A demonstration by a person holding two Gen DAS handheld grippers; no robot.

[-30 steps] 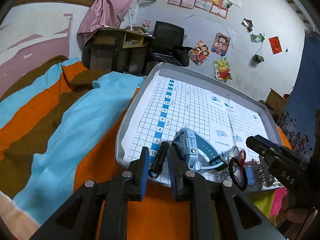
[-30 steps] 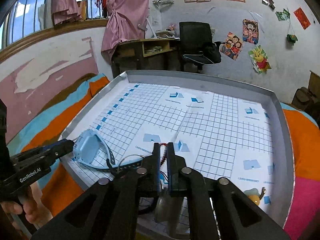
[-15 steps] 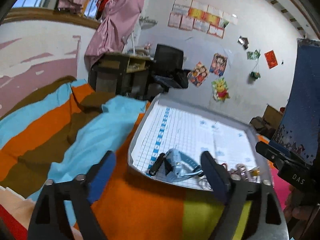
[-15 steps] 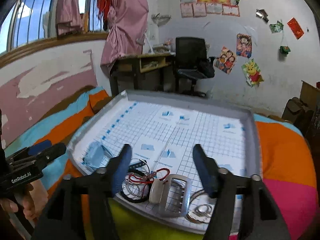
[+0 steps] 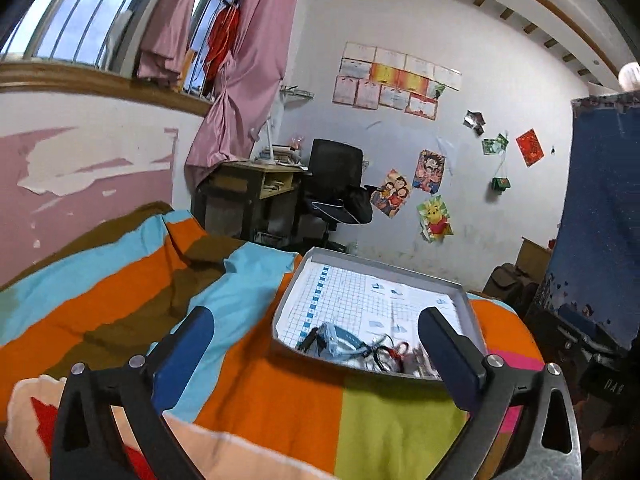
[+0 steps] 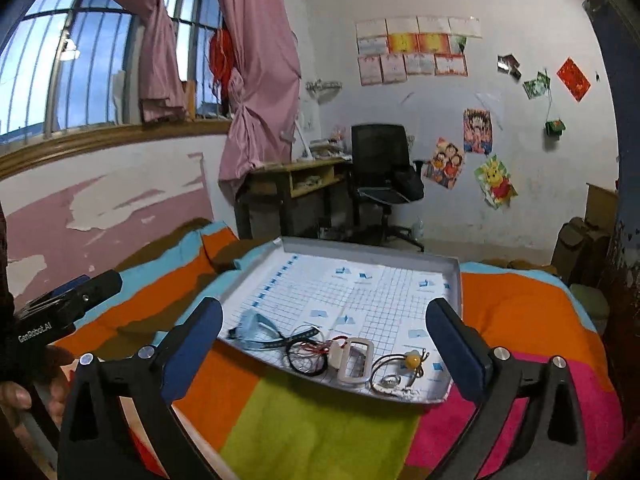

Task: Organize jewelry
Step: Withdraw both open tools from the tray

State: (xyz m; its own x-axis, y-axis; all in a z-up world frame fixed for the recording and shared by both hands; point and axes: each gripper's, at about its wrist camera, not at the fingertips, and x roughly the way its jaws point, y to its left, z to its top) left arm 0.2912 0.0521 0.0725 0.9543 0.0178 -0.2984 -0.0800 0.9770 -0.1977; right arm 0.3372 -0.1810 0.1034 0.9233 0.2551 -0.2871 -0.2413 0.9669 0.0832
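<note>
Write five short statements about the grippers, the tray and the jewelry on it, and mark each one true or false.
1. Both the left gripper and the right gripper are open and hold nothing. True.
2. The light blue watch lies at the far end of the tray. False: it lies near the tray's near edge, on the left.
3. The tray rests on a striped blanket. True.
4. The white rectangular buckle lies outside the tray. False: it lies inside, near the near edge.
5. The yellow-beaded piece lies left of the watch. False: it lies to the right, beyond the buckle.
</note>
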